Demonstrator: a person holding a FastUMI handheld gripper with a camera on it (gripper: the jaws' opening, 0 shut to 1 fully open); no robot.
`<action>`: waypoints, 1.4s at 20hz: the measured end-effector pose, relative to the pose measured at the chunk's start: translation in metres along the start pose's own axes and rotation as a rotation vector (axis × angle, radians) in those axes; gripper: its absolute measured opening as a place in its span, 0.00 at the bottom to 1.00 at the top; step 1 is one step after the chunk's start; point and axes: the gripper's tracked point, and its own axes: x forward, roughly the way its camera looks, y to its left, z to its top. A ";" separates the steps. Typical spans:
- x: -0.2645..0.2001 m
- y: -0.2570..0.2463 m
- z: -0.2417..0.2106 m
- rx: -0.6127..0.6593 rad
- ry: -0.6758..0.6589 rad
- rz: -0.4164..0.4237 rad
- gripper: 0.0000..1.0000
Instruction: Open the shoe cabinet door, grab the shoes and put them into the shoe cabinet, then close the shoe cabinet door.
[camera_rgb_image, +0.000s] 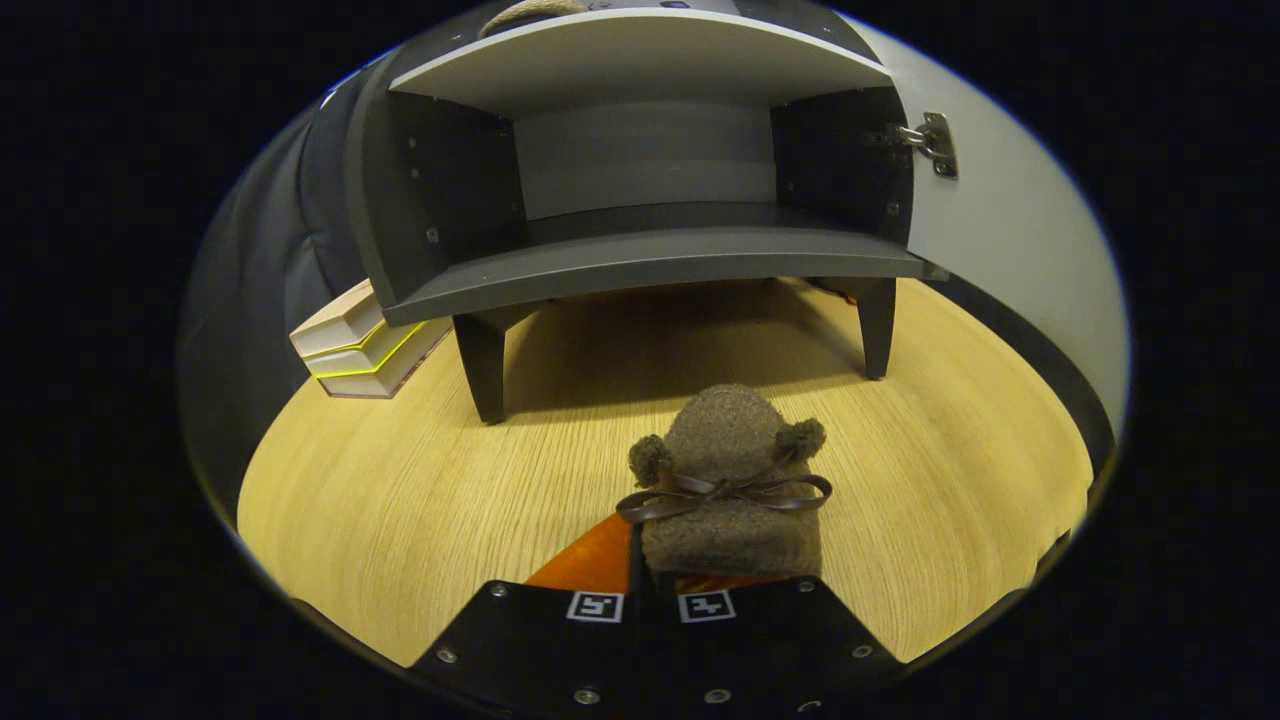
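shoe held in closed tongs, facing open shoe cabinet.

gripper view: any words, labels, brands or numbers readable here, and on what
No readable text.
Gripper, shut on the shoe: two square black-and-white marker tags, patterns only, no letters or numbers.
Stacked books beside the shoe cabinet: page edges and a bright cover edge face the camera, no title visible.
Open cabinet door and its hinge: no label or stamp legible.
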 end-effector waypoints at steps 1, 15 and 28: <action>-0.006 -0.002 0.005 0.015 -0.008 0.001 0.06; -0.161 -0.004 0.143 -0.036 -0.183 -0.033 0.05; -0.208 -0.001 0.278 -0.098 -0.308 -0.061 0.05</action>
